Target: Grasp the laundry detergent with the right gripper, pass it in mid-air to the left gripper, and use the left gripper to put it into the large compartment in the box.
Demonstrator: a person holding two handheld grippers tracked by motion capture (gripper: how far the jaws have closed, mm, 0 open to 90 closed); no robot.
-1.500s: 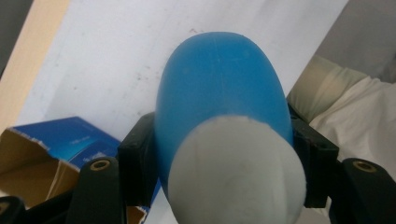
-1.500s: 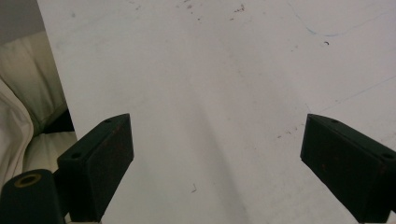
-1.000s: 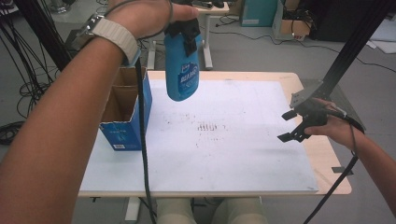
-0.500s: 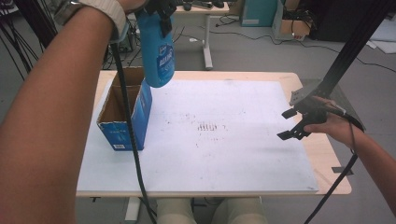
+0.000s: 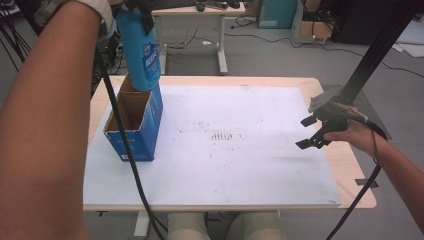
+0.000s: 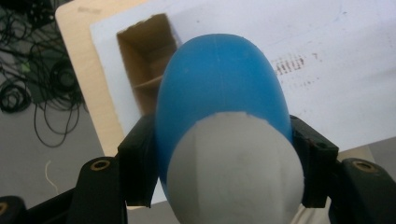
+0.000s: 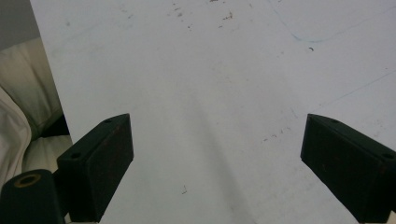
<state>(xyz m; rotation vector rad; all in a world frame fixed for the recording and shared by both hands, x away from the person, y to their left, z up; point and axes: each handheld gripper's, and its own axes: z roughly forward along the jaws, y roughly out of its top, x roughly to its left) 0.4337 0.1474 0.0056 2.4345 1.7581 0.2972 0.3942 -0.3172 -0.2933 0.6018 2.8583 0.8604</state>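
A blue bottle (image 5: 141, 55) with a white cap end (image 6: 233, 172) hangs upright over the far end of an open blue cardboard box (image 5: 134, 125). My left gripper (image 6: 224, 163) is shut on it, one black jaw on each side near the cap. In the left gripper view the bottle's rounded blue base (image 6: 219, 84) points down at the box's open compartment (image 6: 147, 70). My right gripper (image 5: 309, 132) hovers over the right edge of the white board (image 5: 240, 165), jaws wide open with nothing between them (image 7: 215, 172).
The white board lies on a wooden table (image 5: 360, 185) and carries dark smudges (image 5: 222, 136) at its middle. A black cable (image 5: 125, 150) trails from my left gripper across the box. A black slanted pole (image 5: 380, 50) stands at the far right.
My left hand has carried the bottle to the left and a little up, from over the board to above the box. The right gripper has stayed in place.
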